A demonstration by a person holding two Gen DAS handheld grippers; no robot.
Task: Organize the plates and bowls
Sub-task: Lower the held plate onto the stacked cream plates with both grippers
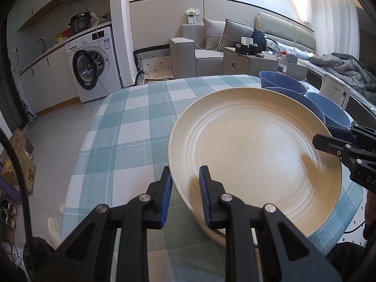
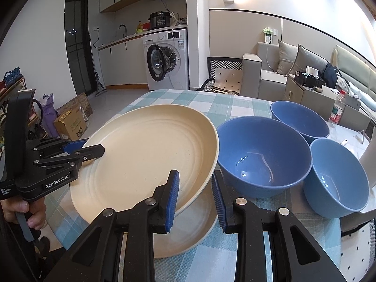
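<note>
Plate (image 2: 145, 150), "GenRobot.AI" left claw (image 2: 94, 151)

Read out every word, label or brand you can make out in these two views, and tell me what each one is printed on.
"GenRobot.AI": white print on the left gripper body.
"Data Acquisition System": tiny white print on the same body, barely legible.
"DA": cut-off letters on the right gripper body.
Too small or blurred to read: washing machine sticker, water bottle label, cardboard box print, pressure cooker panel, white appliance logo.
</note>
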